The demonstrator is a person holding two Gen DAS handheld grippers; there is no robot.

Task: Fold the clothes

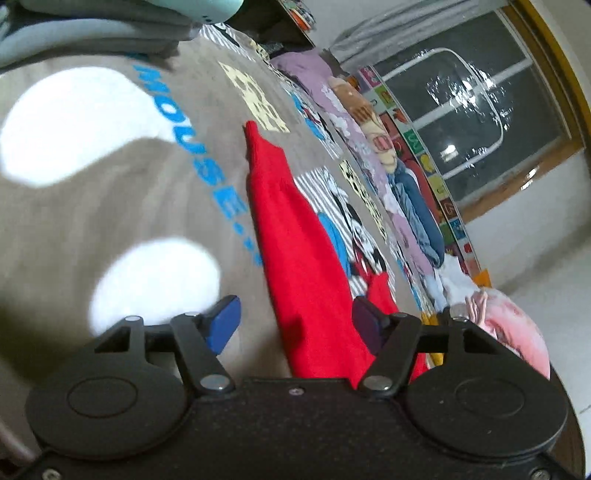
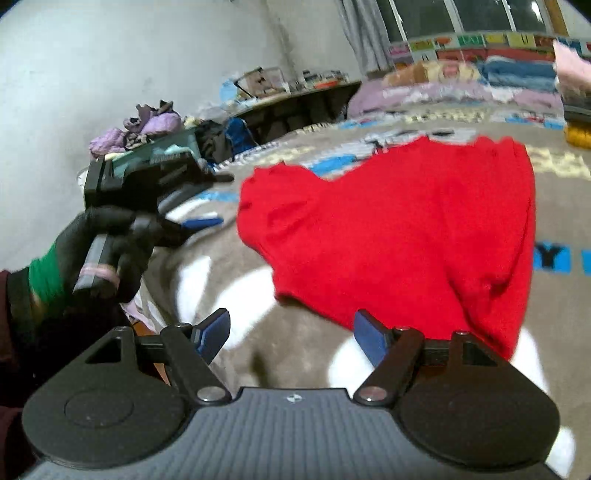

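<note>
A red garment [image 2: 399,229] lies spread and partly folded on a grey cartoon-print blanket [image 2: 561,325]. In the left wrist view it shows edge-on as a long red strip [image 1: 295,240]. My left gripper [image 1: 295,321] is open, its blue pads on either side of the garment's near edge, holding nothing. It also shows in the right wrist view [image 2: 195,206], held by a black-gloved hand to the left of the garment. My right gripper [image 2: 291,332] is open and empty, just in front of the garment's near edge.
Folded grey clothes [image 1: 92,29] are stacked at the blanket's far end. Rolled bedding and clothes [image 1: 388,155] line the wall under a window [image 1: 472,110]. A pink item [image 1: 517,325] lies by the blanket's edge. A cluttered low table [image 2: 295,92] stands at the back.
</note>
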